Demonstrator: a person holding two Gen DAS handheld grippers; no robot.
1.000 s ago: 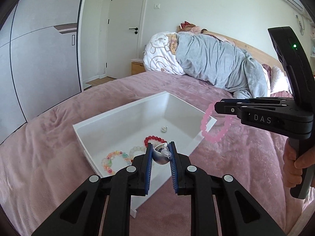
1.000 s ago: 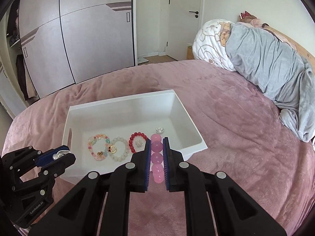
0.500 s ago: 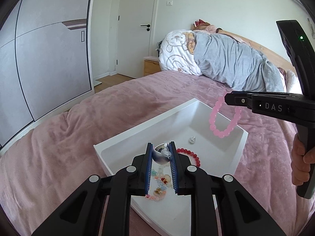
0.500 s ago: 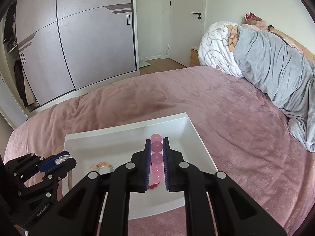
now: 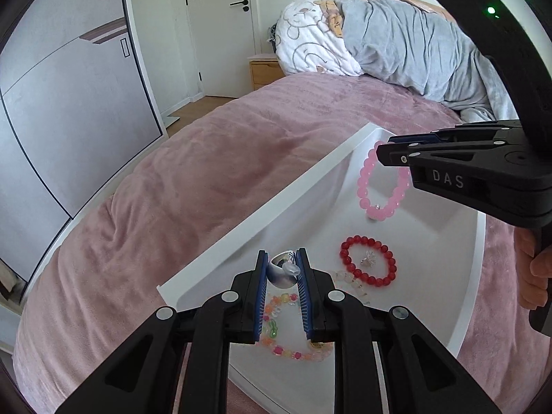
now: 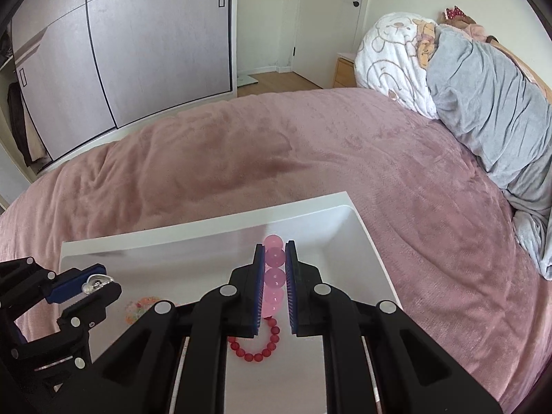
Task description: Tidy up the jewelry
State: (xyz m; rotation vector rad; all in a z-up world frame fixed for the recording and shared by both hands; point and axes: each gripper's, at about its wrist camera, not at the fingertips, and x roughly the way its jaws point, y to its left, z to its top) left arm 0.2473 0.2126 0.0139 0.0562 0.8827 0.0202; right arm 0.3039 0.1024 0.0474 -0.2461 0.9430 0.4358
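Here, the right gripper (image 6: 274,258) pinches the pink bracelet (image 5: 383,186) between its jaws, the left gripper (image 5: 282,269) a silver ring (image 5: 283,270).

bracelets (image 5: 367,265) in tray (image 5: 262,220), tray on bed (image 5: 193,172)

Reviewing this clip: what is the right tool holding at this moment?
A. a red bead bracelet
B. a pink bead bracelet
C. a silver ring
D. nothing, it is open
B. The right tool is shut on the pink bead bracelet, which hangs from it above the white tray, while the red bracelet lies on the tray floor and the silver ring sits in the left tool.
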